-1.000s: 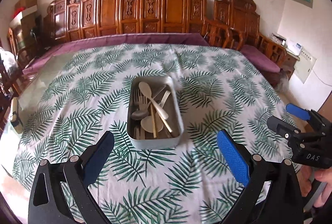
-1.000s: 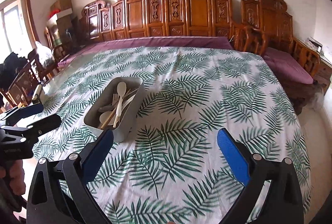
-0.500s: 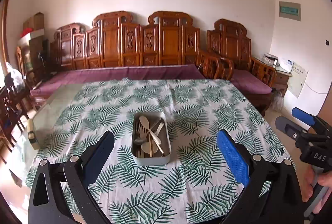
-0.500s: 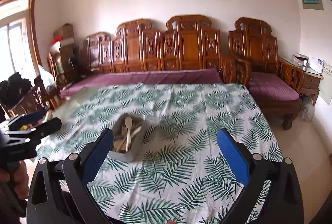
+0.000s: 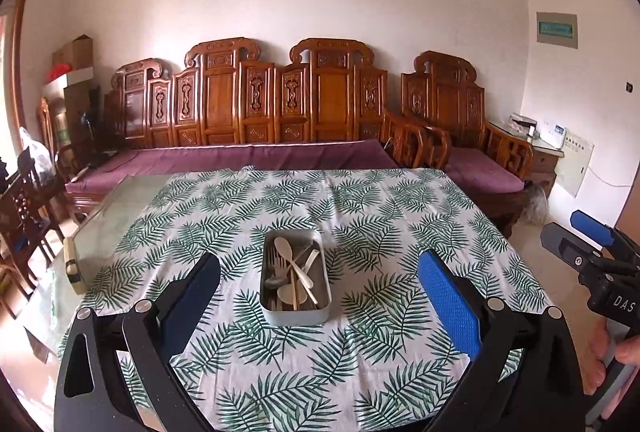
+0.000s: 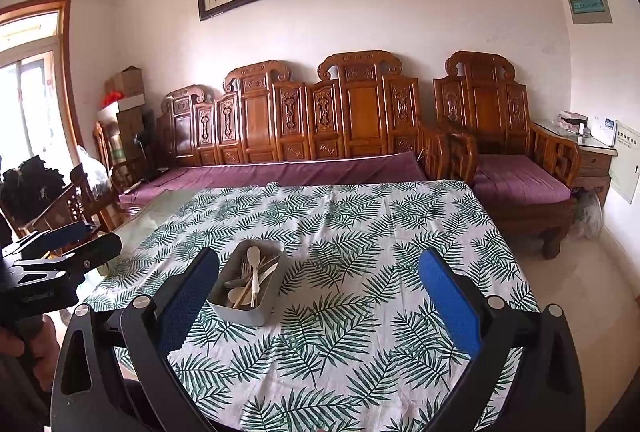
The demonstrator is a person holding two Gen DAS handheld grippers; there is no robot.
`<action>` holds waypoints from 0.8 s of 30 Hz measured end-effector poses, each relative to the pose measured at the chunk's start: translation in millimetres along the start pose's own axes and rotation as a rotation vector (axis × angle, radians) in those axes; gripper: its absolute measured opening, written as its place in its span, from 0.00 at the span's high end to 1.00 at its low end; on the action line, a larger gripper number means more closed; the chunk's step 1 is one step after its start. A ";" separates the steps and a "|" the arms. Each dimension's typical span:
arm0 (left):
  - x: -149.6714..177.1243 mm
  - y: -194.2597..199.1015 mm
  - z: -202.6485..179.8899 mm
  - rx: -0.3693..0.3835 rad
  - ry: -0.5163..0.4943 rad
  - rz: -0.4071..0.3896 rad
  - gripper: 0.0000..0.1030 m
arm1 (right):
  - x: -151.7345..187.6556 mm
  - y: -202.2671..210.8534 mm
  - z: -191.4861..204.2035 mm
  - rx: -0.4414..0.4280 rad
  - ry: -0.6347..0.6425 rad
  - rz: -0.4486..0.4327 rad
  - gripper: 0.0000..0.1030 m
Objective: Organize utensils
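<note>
Both the left tongs point(image 5: 318, 296) and the right tongs point(image 6: 318, 296) are spread wide and hold nothing. The metal tray point(image 5: 295, 315) of jumbled utensils point(image 5: 294, 274) sits on the counter point(image 5: 380, 216) ahead of the left tongs, ahead and to the left of the right. The handles cross, so pinching one piece could drag its neighbours or tip the tray. Against a second ago, both tongs have drawn well back and tilted up.

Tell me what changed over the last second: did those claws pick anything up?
No. Both the left claw and the right claw pulled back and tilted up from the table, still open and empty. The metal tin of spoons and forks stayed where it was, untouched.
</note>
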State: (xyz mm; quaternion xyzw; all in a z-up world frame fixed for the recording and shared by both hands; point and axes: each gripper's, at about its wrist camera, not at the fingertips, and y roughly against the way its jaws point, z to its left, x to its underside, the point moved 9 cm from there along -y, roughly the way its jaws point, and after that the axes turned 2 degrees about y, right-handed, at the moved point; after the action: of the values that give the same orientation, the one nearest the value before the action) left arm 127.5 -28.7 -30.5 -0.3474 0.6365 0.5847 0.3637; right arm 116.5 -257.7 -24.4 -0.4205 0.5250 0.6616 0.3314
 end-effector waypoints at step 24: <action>1.3 -0.1 -2.9 -0.012 -0.009 -0.006 0.07 | -0.6 1.8 -2.5 0.002 -0.007 -0.006 0.02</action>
State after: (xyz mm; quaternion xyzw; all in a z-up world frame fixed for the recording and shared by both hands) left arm 126.8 -31.5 -31.6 -0.3486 0.6304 0.5890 0.3663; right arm 115.7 -260.5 -23.3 -0.4197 0.5232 0.6615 0.3355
